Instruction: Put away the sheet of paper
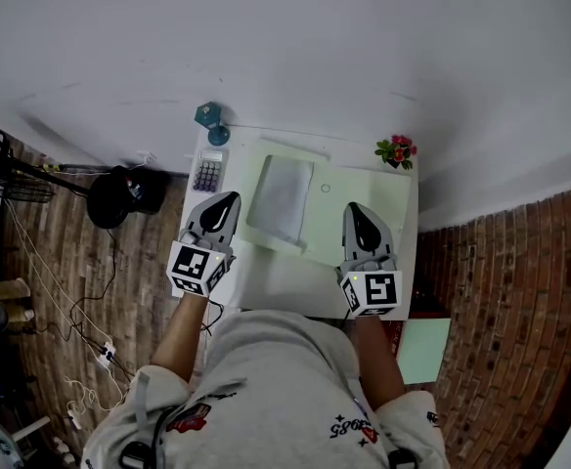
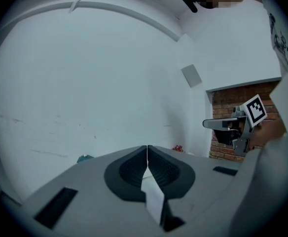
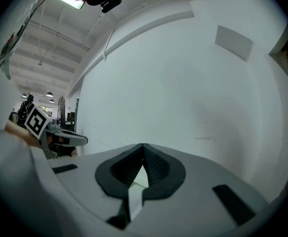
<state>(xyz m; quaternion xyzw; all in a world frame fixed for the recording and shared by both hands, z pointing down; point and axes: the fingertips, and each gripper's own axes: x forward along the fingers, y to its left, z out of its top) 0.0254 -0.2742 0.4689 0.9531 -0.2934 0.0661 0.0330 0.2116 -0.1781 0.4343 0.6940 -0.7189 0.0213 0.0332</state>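
In the head view a white sheet of paper lies on the left half of an open pale green folder on the white table. My left gripper hovers just left of the sheet, jaws together with nothing between them. My right gripper hangs over the folder's right half, also shut and empty. In the left gripper view the jaws meet along a thin line and point at the white wall. The right gripper view shows the same for its jaws.
A calculator and a teal object sit at the table's far left corner. A small flower pot stands at the far right corner. A black round object and cables lie on the floor left; a green board is right.
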